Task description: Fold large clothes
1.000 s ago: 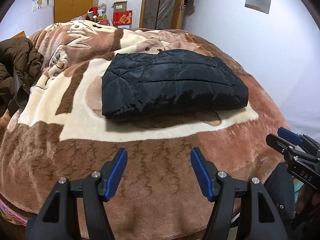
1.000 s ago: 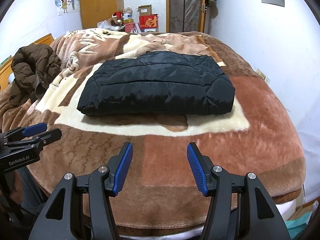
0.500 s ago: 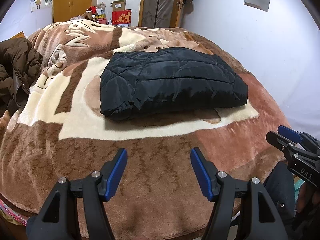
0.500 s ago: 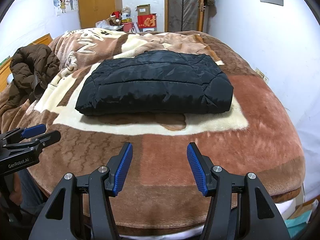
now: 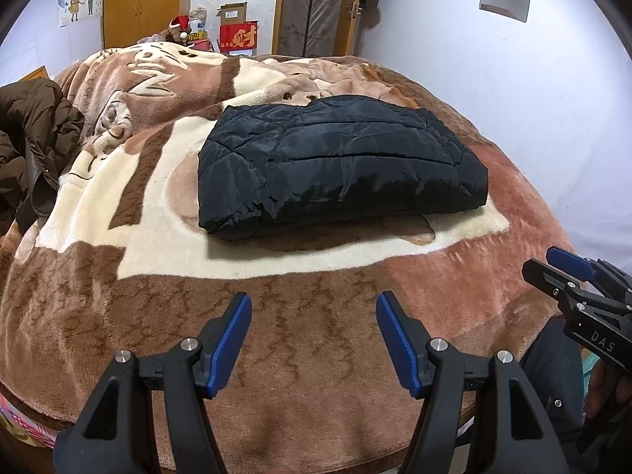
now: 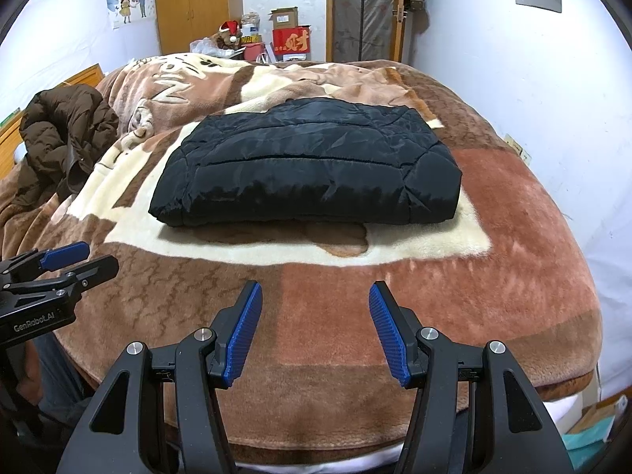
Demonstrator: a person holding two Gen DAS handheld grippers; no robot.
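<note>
A black quilted jacket (image 5: pixel 339 166) (image 6: pixel 308 170) lies folded into a thick rectangle in the middle of the bed. My left gripper (image 5: pixel 314 312) hovers open over the near edge of the blanket, well short of the jacket, with nothing between its blue pads. My right gripper (image 6: pixel 316 300) is open too and empty, at the same distance from the jacket. Each gripper shows at the edge of the other's view: the right gripper (image 5: pixel 568 272) at the far right, the left gripper (image 6: pixel 75 260) at the far left.
A brown-and-cream plush blanket (image 5: pixel 130 300) (image 6: pixel 513 237) covers the bed. A crumpled brown puffer coat (image 5: pixel 27 146) (image 6: pixel 63 134) lies at its left side. Boxes (image 6: pixel 290 39) and a wooden wardrobe stand beyond the far end; a white wall runs along the right.
</note>
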